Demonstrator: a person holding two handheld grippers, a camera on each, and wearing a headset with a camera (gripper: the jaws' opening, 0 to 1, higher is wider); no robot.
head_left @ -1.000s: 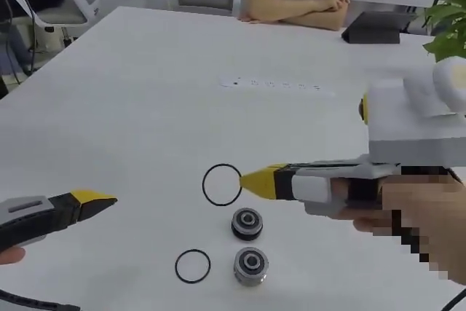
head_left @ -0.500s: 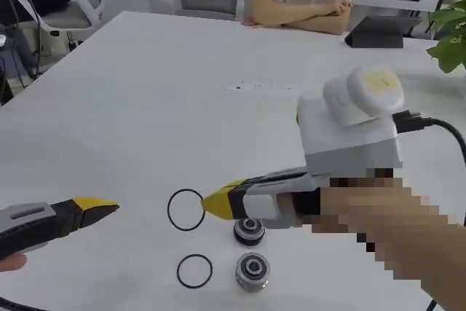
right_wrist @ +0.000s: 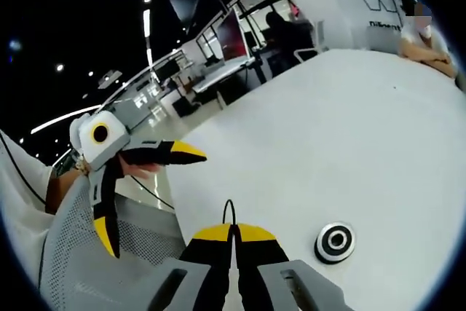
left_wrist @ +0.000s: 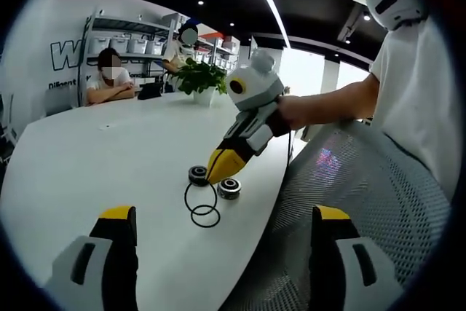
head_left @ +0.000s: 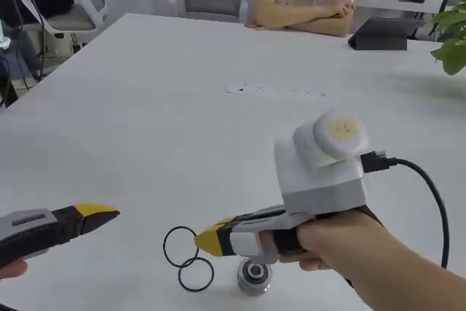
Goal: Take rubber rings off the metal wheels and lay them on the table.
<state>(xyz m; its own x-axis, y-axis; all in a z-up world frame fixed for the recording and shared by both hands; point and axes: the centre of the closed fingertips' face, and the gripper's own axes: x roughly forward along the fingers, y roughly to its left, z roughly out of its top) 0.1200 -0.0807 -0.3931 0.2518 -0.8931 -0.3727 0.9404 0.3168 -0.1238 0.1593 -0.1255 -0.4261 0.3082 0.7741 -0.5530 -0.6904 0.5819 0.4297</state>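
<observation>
Rubber ring clamped in right gripper, which half covers one metal wheel; left gripper gapes apart.

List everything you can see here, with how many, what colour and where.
table: 1, white, under everything.
metal wheels: 2, silver and black, on the table by the right tool's tip.
held rubber ring: 1, black, pinched in the right tool.
loose rubber ring: 1, black, flat on the table, overlapping the held one in view.
seated person: 1, white top, far end of the table, arms folded.
plant: 1, green, far right.
office chair: 1, white, far left.
right tool: 1, yellow-tipped, shut.
left tool: 1, yellow-tipped, open, holding nothing.
</observation>
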